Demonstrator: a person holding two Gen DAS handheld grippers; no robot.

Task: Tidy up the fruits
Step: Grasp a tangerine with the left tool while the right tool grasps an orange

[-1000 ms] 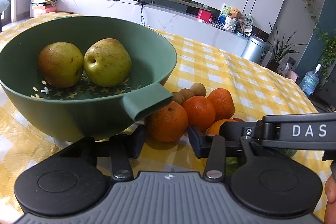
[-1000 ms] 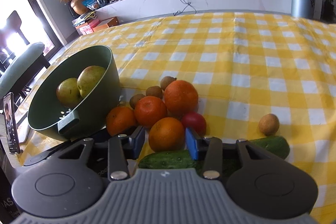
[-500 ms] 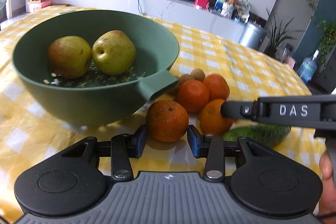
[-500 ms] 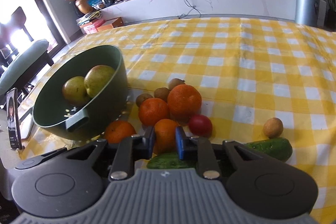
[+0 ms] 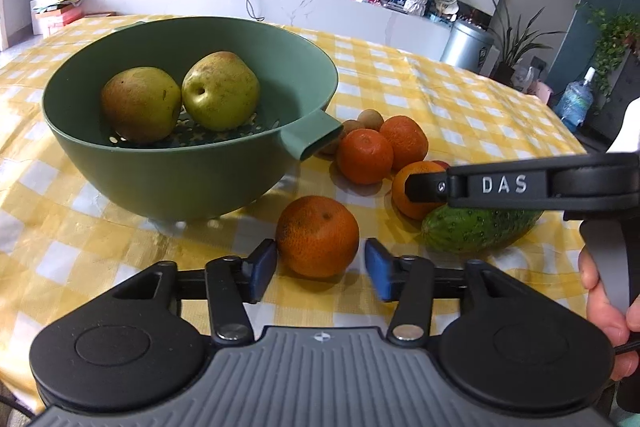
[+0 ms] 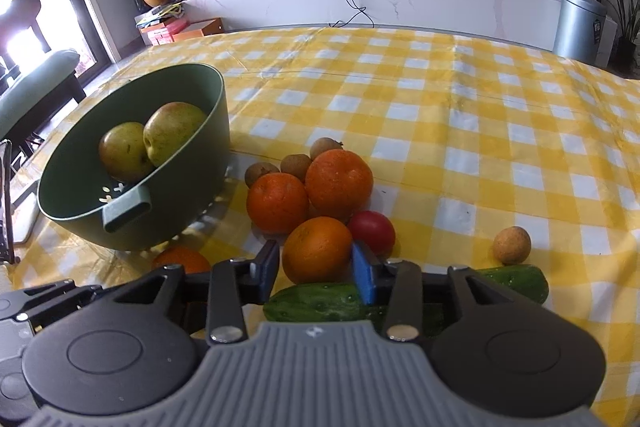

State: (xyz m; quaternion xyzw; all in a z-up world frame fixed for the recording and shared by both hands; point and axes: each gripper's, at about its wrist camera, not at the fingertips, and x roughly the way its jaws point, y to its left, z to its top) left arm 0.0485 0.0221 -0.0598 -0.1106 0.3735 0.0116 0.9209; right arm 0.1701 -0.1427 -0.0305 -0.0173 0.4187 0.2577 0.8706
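Observation:
A green bowl (image 5: 120, 163) holds two pears (image 5: 220, 91) on the yellow checked cloth; it also shows in the right wrist view (image 6: 188, 195). My left gripper (image 5: 320, 267) is open, its pads on either side of an orange (image 5: 318, 235) that rests on the cloth. My right gripper (image 6: 316, 267) is shut on another orange (image 6: 318, 249), above a cucumber (image 6: 316, 303). From the left wrist view the right gripper's finger (image 5: 500, 185) crosses in front of that orange (image 5: 416, 187).
Two more oranges (image 6: 276, 203), a red tomato (image 6: 374, 231), several small brown fruits (image 6: 296, 165) and one apart (image 6: 512, 245) lie right of the bowl. A phone (image 6: 6, 203) stands at the table's left edge. A grey bin (image 6: 578, 27) stands beyond the table.
My right gripper closed on the orange and holds it. My left gripper drew back and rose a little, its open jaws still around the nearest orange.

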